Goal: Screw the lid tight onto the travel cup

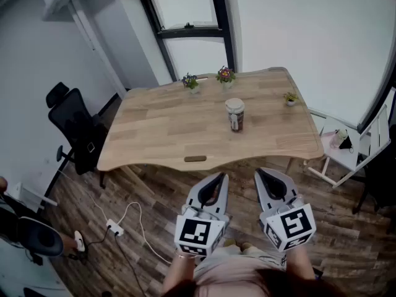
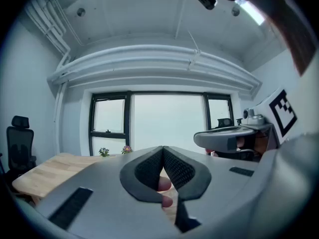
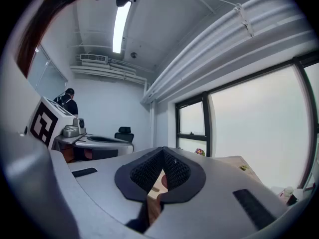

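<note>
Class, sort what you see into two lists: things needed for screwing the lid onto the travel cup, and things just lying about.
Job in hand:
travel cup; lid on top of it; left gripper and right gripper, both shut, empty; table.

Lying about:
three potted plants; office chair; power strip.

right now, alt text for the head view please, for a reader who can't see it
A brown cylindrical travel cup with a pale lid stands upright on a light wooden table, seen from above. The grey left gripper and right gripper are held short of the table, fingers shut and empty. Small potted plants line its far side.
</note>
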A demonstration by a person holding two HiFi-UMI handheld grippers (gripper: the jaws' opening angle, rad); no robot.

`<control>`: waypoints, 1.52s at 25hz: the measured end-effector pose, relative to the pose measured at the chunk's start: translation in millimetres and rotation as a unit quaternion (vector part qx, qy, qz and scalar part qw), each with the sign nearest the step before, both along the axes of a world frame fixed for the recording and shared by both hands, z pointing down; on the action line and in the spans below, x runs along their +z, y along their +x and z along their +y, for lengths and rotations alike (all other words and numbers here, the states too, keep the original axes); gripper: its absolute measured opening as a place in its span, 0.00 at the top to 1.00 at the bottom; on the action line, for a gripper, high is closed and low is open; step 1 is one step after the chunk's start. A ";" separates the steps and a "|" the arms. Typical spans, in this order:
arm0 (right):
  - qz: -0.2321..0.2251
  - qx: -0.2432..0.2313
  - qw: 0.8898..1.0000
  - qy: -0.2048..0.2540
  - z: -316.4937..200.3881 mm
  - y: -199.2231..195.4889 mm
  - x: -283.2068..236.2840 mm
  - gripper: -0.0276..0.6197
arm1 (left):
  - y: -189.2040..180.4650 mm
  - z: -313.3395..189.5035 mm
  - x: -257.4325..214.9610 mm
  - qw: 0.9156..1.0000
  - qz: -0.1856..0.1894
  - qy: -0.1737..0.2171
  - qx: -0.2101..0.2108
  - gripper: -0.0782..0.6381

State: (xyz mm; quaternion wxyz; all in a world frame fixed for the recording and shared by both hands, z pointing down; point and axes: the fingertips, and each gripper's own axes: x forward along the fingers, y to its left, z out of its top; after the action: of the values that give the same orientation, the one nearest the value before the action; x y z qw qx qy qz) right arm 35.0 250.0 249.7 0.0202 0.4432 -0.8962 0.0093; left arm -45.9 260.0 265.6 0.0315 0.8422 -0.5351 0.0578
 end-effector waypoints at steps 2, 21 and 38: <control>0.006 0.002 1.000 -0.001 -1.4 -8.8 0.8 0.96 | -7.6 -1.8 1.1 1.000 0.003 0.001 0.004 0.89; -0.028 0.059 0.997 -0.033 -30.5 -45.4 8.7 0.96 | -46.6 -33.8 17.4 0.997 0.030 -0.012 0.075 0.89; -0.011 0.072 0.996 -0.051 -116.3 -31.8 26.1 0.96 | -39.9 -122.6 30.9 0.995 0.045 -0.019 0.086 0.89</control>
State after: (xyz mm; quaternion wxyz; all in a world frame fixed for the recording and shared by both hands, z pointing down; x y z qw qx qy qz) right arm 3.3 133.8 275.9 0.0321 0.5049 -0.8604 0.0611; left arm -85.8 137.4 296.5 0.0667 0.8860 -0.4577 0.0328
